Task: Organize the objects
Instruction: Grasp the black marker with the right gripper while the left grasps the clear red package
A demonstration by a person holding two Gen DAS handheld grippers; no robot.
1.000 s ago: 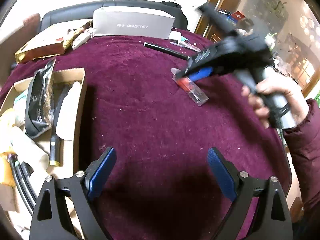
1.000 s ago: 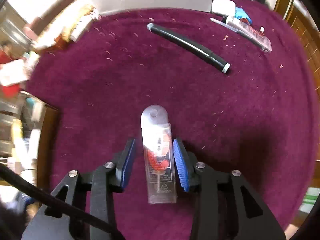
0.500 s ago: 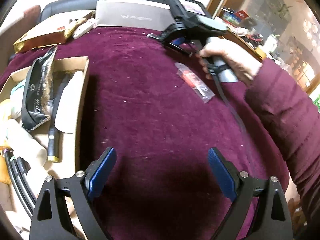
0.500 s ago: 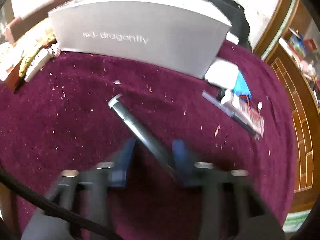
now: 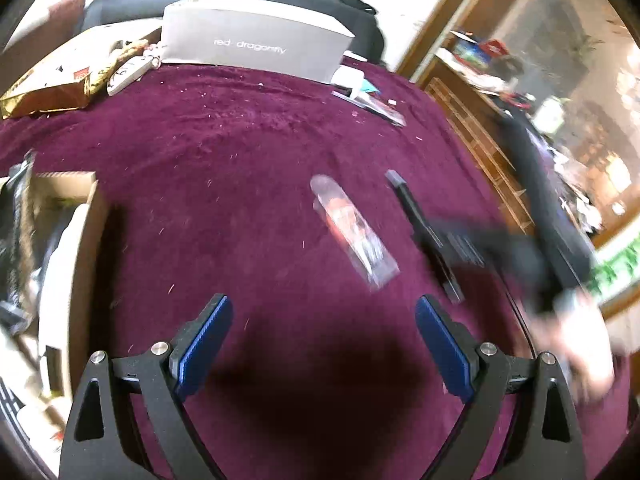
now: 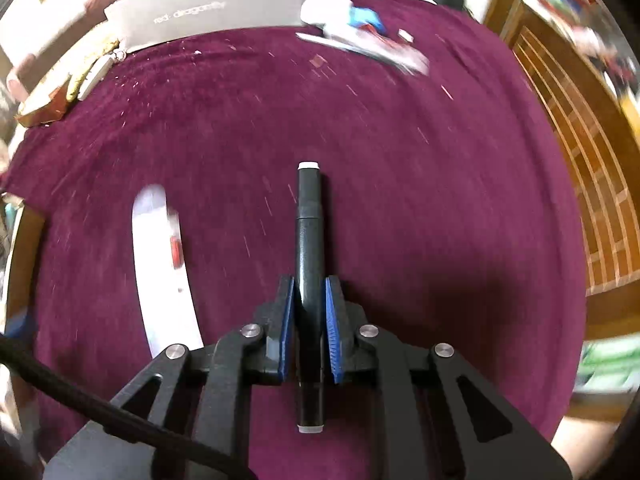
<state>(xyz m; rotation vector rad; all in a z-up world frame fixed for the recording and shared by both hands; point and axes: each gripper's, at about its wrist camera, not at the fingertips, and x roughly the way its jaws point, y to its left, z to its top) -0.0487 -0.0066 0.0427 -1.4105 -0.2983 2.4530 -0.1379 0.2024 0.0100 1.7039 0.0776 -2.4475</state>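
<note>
My right gripper [image 6: 308,312] is shut on a black marker [image 6: 309,232] with white ends, held above the maroon cloth; the marker also shows blurred in the left wrist view [image 5: 420,224]. A clear packet with a red item [image 5: 352,232] lies flat on the cloth, left of the marker, and shows in the right wrist view [image 6: 160,264]. My left gripper [image 5: 320,344] is open and empty, low over the cloth near the front. A cardboard box [image 5: 68,264] holding several items stands at the left.
A grey "red dragonfly" box [image 5: 256,40] stands at the back. A gold packet [image 5: 48,92] lies back left. Small packets and a white item [image 5: 368,96] lie back right. A wooden cabinet [image 5: 488,148] is off the table's right edge.
My right gripper left the clear packet, went to the black marker at the back, closed on it and carried it back toward the front right. The left gripper stayed open.
</note>
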